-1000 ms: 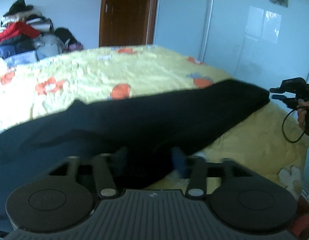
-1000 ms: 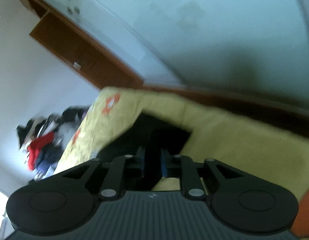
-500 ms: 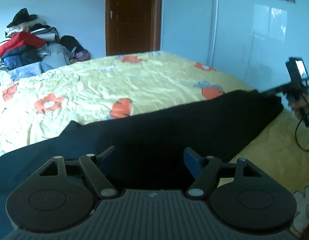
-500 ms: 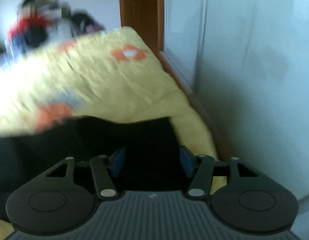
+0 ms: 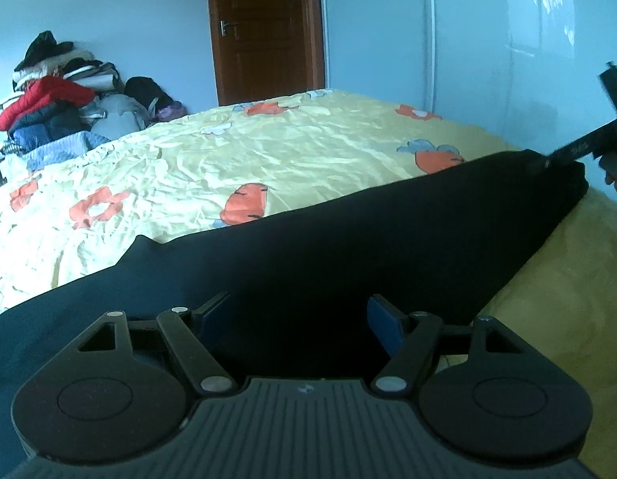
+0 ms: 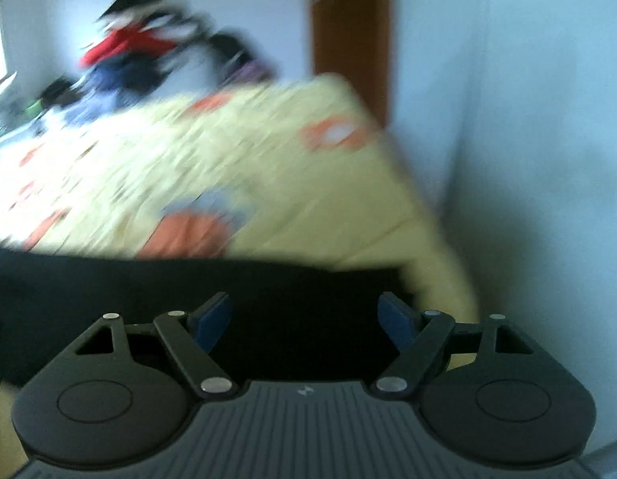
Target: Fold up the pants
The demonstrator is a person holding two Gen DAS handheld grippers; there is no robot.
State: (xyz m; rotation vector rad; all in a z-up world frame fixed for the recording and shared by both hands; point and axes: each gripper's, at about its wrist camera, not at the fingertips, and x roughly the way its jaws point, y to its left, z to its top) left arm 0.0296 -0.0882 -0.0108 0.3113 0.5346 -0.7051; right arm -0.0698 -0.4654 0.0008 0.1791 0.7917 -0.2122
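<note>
Dark navy pants point(image 5: 348, 247) lie flat along the near edge of the bed, stretching from lower left to far right. My left gripper point(image 5: 298, 321) is open just above the pants' near edge, with nothing between its blue pads. The other gripper's body point(image 5: 580, 145) shows at the far right end of the pants. In the blurred right wrist view my right gripper point(image 6: 304, 321) is open over the end of the pants point(image 6: 188, 291), holding nothing.
The bed has a yellow sheet point(image 5: 236, 159) with orange flowers. A pile of clothes point(image 5: 57, 99) sits at the far left by the wall. A brown door point(image 5: 264, 32) and a white wardrobe point(image 5: 508, 52) stand behind the bed.
Both grippers opened and let go of the pants, which now lie flat on the bed. The right gripper swung round fast and now points along the bed.
</note>
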